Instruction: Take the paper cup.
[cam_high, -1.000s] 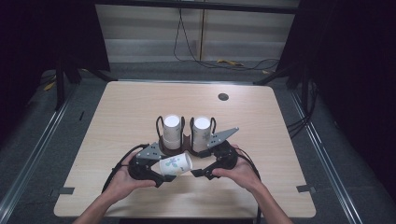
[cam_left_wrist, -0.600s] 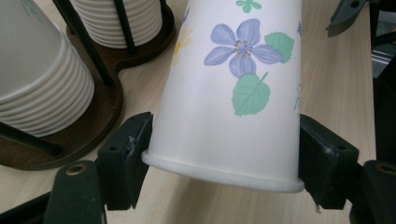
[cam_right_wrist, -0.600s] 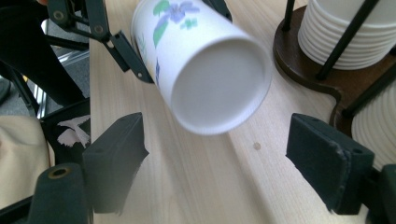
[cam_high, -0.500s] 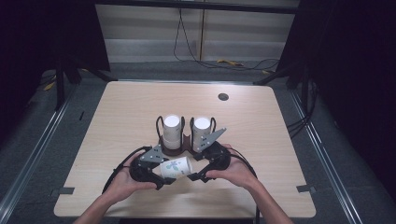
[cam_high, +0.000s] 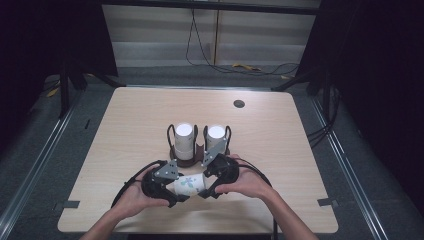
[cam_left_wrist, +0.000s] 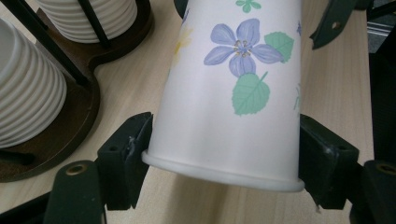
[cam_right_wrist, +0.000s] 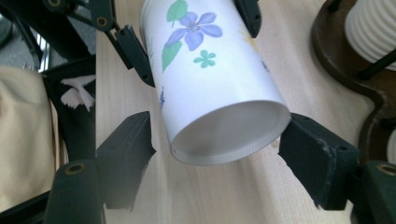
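Flowered paper cup lies on its side near the table's front edge, just in front of the wooden cup holder with its two stacks of ribbed white cups — it is held between both claws. The left claw is clamped on the rolled rim end, its jaws pressing both sides; the right claw straddles the base end with jaws apart, a small gap showing on each side. To do this handover well, I judge the right claw should close gently and squarely on the base — enough to hold, not crush — before the left lets go.
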